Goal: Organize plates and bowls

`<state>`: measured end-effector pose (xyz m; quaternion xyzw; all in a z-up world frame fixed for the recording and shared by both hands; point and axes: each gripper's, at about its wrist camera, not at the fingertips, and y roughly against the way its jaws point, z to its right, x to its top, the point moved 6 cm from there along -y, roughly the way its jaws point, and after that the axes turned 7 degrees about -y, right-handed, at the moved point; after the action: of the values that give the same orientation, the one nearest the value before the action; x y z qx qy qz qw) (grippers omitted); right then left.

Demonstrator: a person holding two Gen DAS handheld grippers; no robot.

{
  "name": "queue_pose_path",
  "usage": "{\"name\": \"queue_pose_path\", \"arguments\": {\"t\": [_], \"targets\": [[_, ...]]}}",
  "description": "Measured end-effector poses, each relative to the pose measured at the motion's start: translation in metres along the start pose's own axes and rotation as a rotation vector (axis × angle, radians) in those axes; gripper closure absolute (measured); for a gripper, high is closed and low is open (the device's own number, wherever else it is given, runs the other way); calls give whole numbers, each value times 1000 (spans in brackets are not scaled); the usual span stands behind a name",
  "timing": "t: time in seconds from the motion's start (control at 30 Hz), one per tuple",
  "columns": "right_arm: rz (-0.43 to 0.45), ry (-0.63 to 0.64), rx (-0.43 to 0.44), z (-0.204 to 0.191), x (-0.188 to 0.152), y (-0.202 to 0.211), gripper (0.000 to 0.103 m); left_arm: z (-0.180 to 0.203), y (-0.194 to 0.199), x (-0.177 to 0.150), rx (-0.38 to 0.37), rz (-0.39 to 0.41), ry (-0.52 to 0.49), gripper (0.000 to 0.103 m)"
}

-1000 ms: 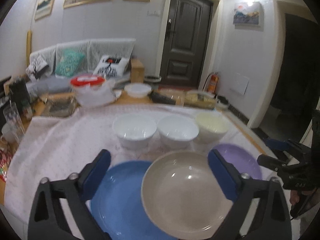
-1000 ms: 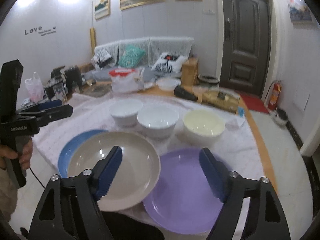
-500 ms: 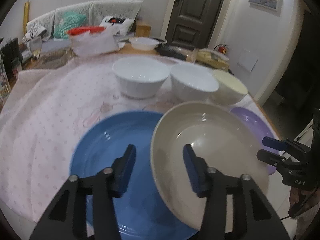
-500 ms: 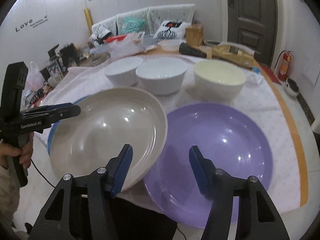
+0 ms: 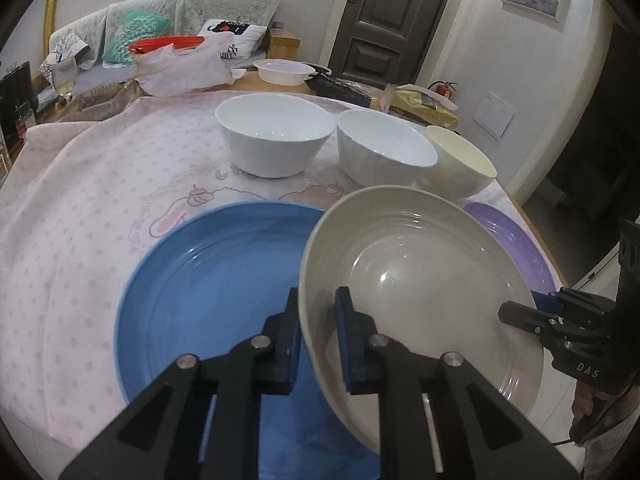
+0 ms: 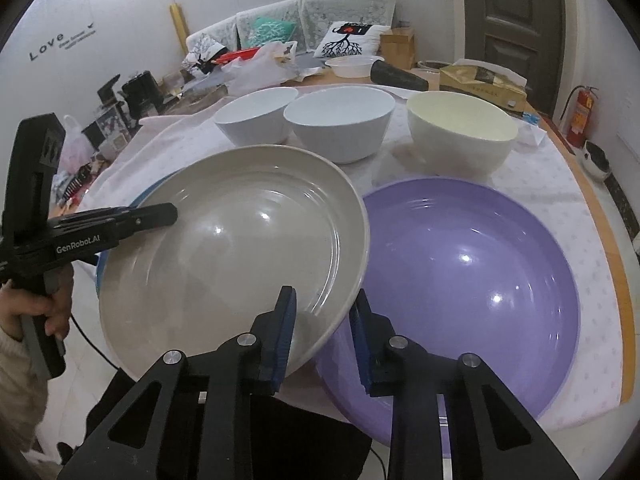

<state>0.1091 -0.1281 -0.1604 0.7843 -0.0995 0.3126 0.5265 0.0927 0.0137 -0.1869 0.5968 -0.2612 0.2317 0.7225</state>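
A beige plate (image 5: 420,280) (image 6: 240,240) lies across the right side of a blue plate (image 5: 220,280) and the left edge of a purple plate (image 6: 480,272). My left gripper (image 5: 318,292) straddles the beige plate's near-left rim, jaws closing, pads pressing on both faces. My right gripper (image 6: 324,292) straddles its near-right rim the same way, jaws closing on it. Each gripper shows in the other view, the left gripper (image 6: 160,214) and the right gripper (image 5: 516,312). Behind stand two white bowls (image 5: 276,136) (image 5: 384,148) and a cream bowl (image 5: 464,156).
A pink dotted cloth (image 5: 80,208) covers the table. Plastic bags, a clear container (image 5: 284,70) and a box (image 6: 480,84) crowd the far end. The table's right edge (image 6: 612,260) runs beside the purple plate. A person's hand (image 6: 48,312) holds the left gripper's handle.
Both grippers have sunk toward the beige plate and tipped further down. Their jaws went from wide apart to narrow, one pad on each side of the plate's rim.
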Motion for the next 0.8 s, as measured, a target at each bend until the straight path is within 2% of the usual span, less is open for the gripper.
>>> {"name": "queue_pose_path", "arguments": {"t": [0.13,0.33,0.47,0.63,0.8], "targets": [[34,-13,-58,12,1,12,82,18,4,14,-35,9,-20,90],[93,-112,-175,65,9,42,82,85,-2,52,-71,19,-146,90],[106,-182,-252,100,8,55,82,126,-15,64,-79,-15,-233,90],[59,-218,-296,128,7,52,82,148,-40,68,-88,-98,-259,89],[4,-208,-330,133,3,46,82,151,-52,66,-75,-148,-275,88]]}}
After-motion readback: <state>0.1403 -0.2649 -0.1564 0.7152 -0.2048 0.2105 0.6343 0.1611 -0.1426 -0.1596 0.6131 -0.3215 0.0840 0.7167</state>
